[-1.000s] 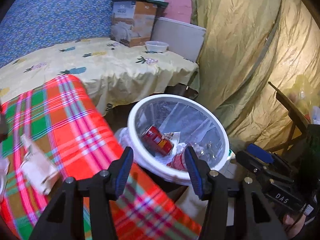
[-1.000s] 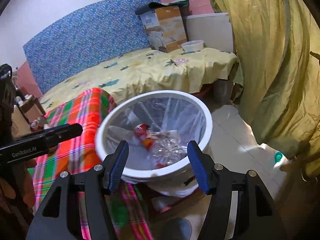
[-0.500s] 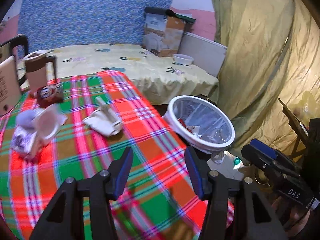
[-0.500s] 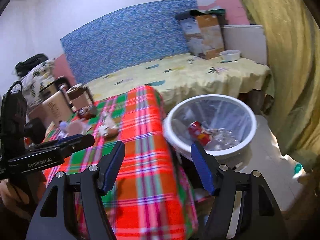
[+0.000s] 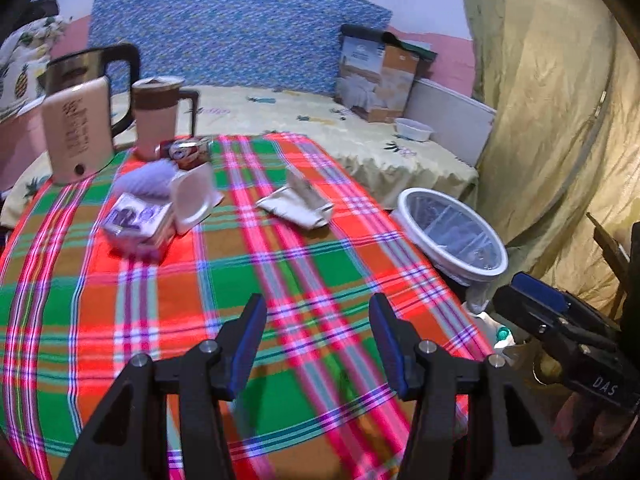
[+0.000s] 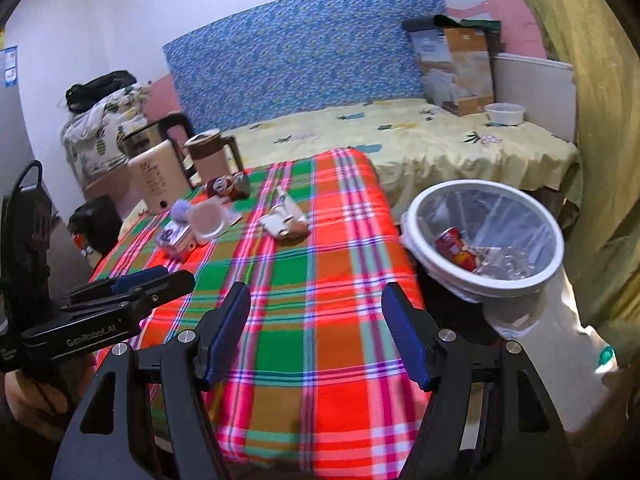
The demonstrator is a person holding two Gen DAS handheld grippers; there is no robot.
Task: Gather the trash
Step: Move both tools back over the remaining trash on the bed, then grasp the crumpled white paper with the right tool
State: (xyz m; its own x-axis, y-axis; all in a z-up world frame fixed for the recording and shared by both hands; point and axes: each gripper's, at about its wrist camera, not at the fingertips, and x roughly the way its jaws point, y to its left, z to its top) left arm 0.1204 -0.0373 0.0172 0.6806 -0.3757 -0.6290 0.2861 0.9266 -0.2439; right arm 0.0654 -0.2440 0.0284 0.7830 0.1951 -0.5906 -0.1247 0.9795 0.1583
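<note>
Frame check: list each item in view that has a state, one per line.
Left gripper: open, empty.
Right gripper: open, empty.
Bin: lined, partly filled, red can inside.
Crumpled paper: on the table.
Purple carton: on the table, tipped over.
Kettle: upright.
Brown jug: upright.

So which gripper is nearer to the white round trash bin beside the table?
Right. The right gripper hangs over the table's bin-side edge, close to the white round trash bin; the left gripper sits further inward.
</note>
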